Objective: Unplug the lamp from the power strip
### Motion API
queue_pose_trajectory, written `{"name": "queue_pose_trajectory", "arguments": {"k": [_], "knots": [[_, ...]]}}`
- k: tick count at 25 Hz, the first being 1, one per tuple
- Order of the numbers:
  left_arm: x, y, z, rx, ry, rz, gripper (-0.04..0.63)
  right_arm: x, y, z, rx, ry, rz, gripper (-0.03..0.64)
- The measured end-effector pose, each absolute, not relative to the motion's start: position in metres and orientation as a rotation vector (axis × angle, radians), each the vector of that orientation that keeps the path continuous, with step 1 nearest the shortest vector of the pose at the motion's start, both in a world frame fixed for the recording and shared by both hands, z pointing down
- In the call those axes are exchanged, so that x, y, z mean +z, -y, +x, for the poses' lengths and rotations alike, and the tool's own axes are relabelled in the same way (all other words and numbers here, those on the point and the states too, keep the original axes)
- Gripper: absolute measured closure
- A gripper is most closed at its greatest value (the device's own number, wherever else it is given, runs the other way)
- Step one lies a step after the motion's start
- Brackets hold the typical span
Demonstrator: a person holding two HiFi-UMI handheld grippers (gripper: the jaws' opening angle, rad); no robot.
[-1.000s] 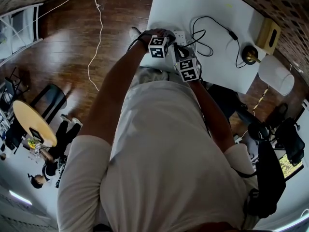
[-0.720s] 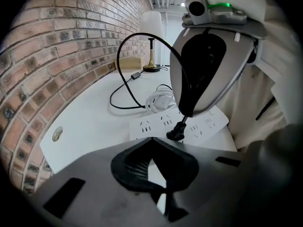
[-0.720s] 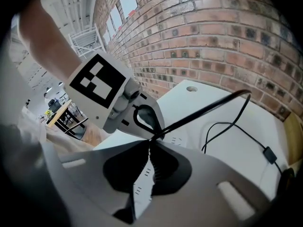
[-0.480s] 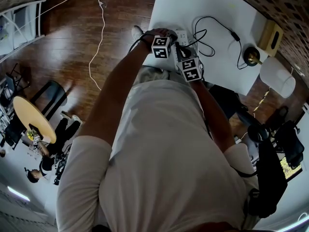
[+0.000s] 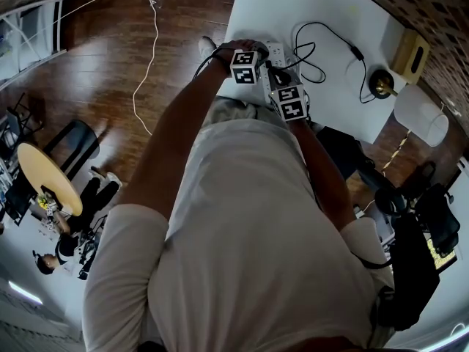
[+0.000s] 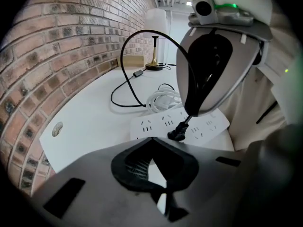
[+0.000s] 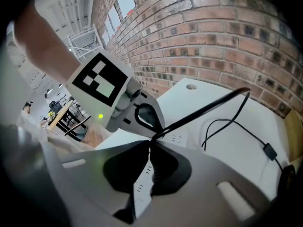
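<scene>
The white power strip (image 6: 156, 124) lies on the white table (image 5: 315, 6), near its front edge. A black plug (image 6: 176, 135) sits tilted on the strip; whether its pins are in a socket I cannot tell. My right gripper (image 7: 150, 143) is shut on the lamp's black cable (image 7: 203, 110) just above the plug. From the left gripper view it (image 6: 206, 74) hangs over the strip. My left gripper (image 6: 151, 140) is shut, with its tips down at the strip's near end. The lamp (image 5: 379, 84) stands at the table's right end.
The black cable loops across the table with an inline switch (image 6: 138, 73). A coiled white cord (image 6: 163, 100) lies behind the strip. A wooden box (image 5: 409, 56) stands near the brick wall. A white cord (image 5: 150, 50) trails over the wooden floor to the left.
Both grippers stay at the power strip. The right gripper has shifted very slightly. The view has moved a little.
</scene>
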State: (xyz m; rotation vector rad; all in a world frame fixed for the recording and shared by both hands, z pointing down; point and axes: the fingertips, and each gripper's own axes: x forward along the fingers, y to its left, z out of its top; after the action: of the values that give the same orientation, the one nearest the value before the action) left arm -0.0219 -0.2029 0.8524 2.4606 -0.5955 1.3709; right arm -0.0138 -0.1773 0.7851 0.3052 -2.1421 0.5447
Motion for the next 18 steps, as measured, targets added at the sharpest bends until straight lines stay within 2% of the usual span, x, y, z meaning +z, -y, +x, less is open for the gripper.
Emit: {"name": "queue_pose_trajectory", "arguments": {"k": [18], "knots": [[0.852,0.2,-0.023,1.373,0.621,2.463,0.601,0.77,0.179,-0.021,0.612,2.173,0.3,0.607]]}}
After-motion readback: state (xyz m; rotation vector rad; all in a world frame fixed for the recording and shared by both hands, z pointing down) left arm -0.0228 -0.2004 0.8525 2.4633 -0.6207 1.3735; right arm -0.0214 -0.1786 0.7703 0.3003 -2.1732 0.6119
